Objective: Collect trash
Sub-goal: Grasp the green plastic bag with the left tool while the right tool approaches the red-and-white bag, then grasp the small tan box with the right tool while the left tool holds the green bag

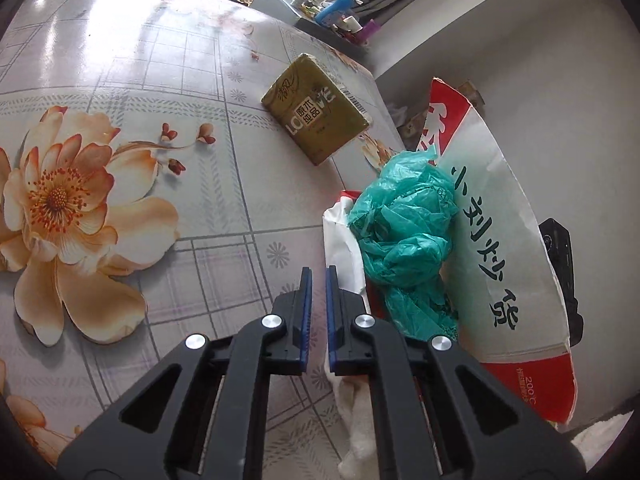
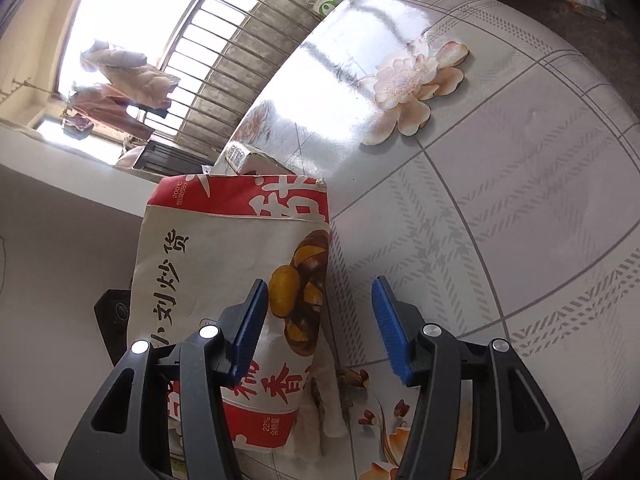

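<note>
Here the left gripper [image 1: 319, 280] has its blue jaws nearly together, empty, above white tissue [image 1: 340, 248] beside a red-and-white paper bag [image 1: 500, 248] stuffed with teal plastic [image 1: 404, 232] at the floral table [image 1: 160, 120] edge. The right gripper [image 2: 320, 292] stands apart, straddling that bag's edge.

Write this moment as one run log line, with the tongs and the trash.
left tongs: shut, empty | right tongs: open, at paper bag | green plastic bag: in paper bag
</note>
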`<state>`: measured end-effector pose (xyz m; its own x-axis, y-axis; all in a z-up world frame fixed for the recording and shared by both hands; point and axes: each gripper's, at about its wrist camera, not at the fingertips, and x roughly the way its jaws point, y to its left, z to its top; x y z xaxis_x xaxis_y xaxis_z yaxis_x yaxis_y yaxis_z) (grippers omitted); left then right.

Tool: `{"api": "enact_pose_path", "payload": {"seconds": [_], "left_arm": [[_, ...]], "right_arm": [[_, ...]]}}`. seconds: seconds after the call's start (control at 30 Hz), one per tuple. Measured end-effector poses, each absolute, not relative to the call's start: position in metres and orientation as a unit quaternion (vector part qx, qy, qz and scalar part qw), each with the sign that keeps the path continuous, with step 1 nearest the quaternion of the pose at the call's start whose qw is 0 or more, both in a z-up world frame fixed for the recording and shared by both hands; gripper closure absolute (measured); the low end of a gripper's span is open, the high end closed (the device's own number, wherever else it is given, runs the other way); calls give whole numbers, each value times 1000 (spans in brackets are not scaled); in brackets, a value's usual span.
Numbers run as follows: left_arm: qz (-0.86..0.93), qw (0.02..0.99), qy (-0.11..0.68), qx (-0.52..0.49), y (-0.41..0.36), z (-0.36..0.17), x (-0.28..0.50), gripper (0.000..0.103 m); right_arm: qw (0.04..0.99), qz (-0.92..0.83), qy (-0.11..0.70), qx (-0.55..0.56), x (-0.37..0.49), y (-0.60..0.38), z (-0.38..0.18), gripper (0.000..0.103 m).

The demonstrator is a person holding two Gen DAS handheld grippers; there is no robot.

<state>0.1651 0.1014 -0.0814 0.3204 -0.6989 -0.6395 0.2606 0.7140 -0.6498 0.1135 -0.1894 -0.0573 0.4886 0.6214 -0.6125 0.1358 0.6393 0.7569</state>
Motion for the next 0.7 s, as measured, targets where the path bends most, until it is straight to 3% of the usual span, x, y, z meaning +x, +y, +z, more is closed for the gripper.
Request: {"api": "enact_pose_path", "payload": {"seconds": [0.3,0.7], "left_arm": [[-334,766,508,-211,59,-86,150,100],[-280,812,465,-214,93,-53,182,99]], "right_arm": [[777,112,460,414,82,-225,-56,49],[820,103,400,396,87,-251,-21,49]]}}
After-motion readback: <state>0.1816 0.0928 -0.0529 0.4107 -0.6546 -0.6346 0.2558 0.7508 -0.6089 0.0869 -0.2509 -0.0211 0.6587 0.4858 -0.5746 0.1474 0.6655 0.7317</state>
